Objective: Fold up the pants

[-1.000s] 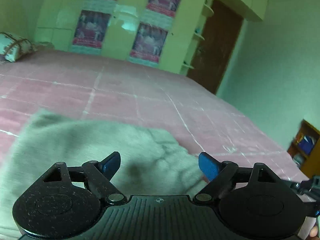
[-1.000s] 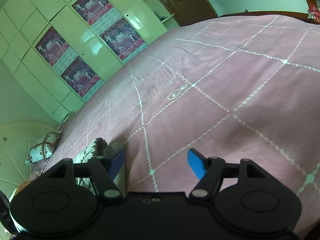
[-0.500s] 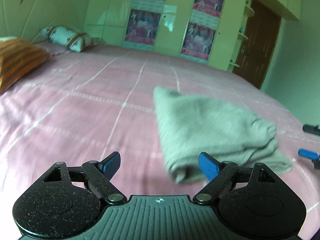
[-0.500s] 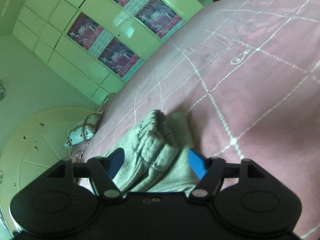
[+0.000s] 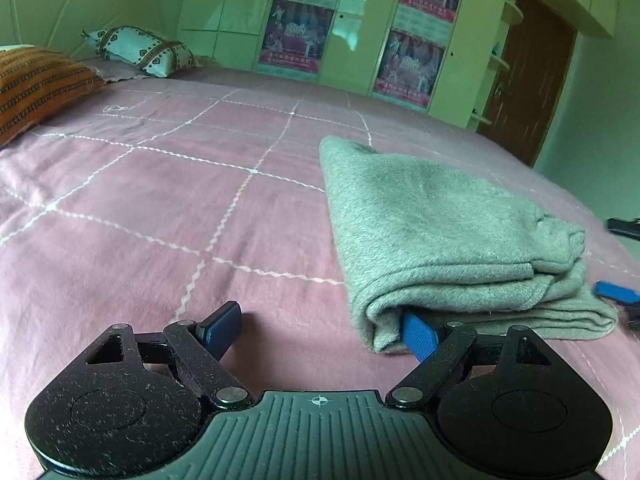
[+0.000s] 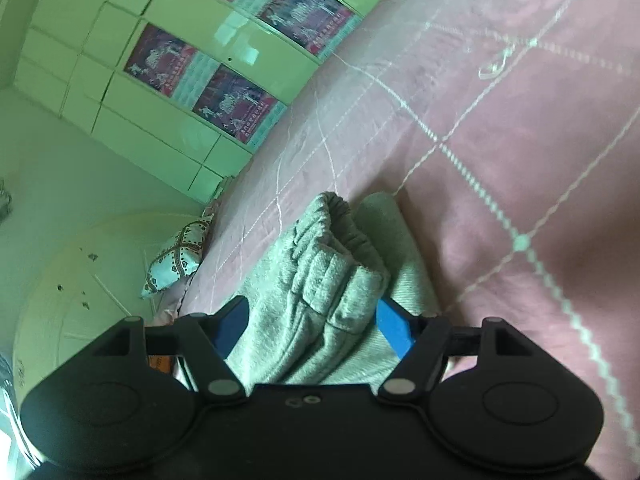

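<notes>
The grey pants (image 5: 440,224) lie folded in a thick stack on the pink bed cover (image 5: 168,208). My left gripper (image 5: 320,330) is open and low over the bed at the stack's near left corner; its right fingertip (image 5: 418,336) touches the folded edge. In the right wrist view the pants (image 6: 328,288) show their elastic waistband end, and my right gripper (image 6: 312,330) is open with its fingers either side of that end, not closed on it. The right gripper's blue fingertip (image 5: 614,291) shows at the stack's far right in the left wrist view.
An orange striped pillow (image 5: 36,88) and a white patterned pillow (image 5: 140,50) lie at the bed's head. A green wardrobe with posters (image 5: 360,28) and a brown door (image 5: 524,76) stand beyond the bed. The patterned pillow also shows in the right wrist view (image 6: 176,256).
Both grippers swung round and came down beside the folded pants. The left now sits at the stack's near corner, the right straddles the waistband end. Both stayed open.
</notes>
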{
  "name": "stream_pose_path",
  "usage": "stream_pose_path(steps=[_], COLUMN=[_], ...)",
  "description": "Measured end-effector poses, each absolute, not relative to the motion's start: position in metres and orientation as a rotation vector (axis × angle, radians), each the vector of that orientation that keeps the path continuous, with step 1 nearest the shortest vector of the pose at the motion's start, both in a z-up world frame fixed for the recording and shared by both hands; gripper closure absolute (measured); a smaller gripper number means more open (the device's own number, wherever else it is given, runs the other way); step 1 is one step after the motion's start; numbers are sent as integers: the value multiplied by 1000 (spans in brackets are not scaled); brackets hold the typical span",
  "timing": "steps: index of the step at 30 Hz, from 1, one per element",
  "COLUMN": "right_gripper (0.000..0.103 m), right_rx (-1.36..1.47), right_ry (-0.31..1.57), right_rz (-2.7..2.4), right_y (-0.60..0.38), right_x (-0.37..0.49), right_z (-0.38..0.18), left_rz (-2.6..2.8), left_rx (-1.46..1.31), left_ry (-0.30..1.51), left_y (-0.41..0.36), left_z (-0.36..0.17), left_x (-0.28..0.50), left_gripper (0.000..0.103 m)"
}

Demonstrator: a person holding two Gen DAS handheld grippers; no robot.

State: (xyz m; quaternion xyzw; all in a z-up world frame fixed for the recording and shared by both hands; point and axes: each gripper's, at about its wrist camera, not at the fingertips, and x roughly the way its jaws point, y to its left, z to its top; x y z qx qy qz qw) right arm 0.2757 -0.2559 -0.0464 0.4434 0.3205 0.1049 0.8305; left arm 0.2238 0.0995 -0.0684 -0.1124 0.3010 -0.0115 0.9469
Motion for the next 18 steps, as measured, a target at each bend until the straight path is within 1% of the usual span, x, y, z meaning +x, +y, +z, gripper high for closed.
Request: stream_pose_path(steps=[4, 6, 10, 13, 14, 15, 18], right_gripper=[39, 36, 38, 41, 47, 48, 49], right_rx=[1028, 1011, 1009, 1005, 986, 965, 984], right_ry=[718, 726, 715, 715, 721, 719, 617], right_rz=[196, 157, 111, 92, 75, 46, 34], right_y=[-249, -243, -238, -237, -238, -238, -244], right_x=[293, 299, 301, 298, 299, 297, 279], right_z=[-60, -59, -54, -54, -52, -49, -36], left_rz=[-25, -24, -36, -41, -42, -43, -45], left_rx=[-258, -262, -289, -298, -301, -302, -307], left_ry=[580, 573, 568, 563, 563, 563, 560], left_y=[105, 105, 109, 110, 111, 110, 111], left_z=[-73, -75, -79, -80, -80, -80, -82], left_x=[220, 219, 220, 220, 221, 221, 221], left_gripper=[18, 18, 18, 17, 17, 17, 17])
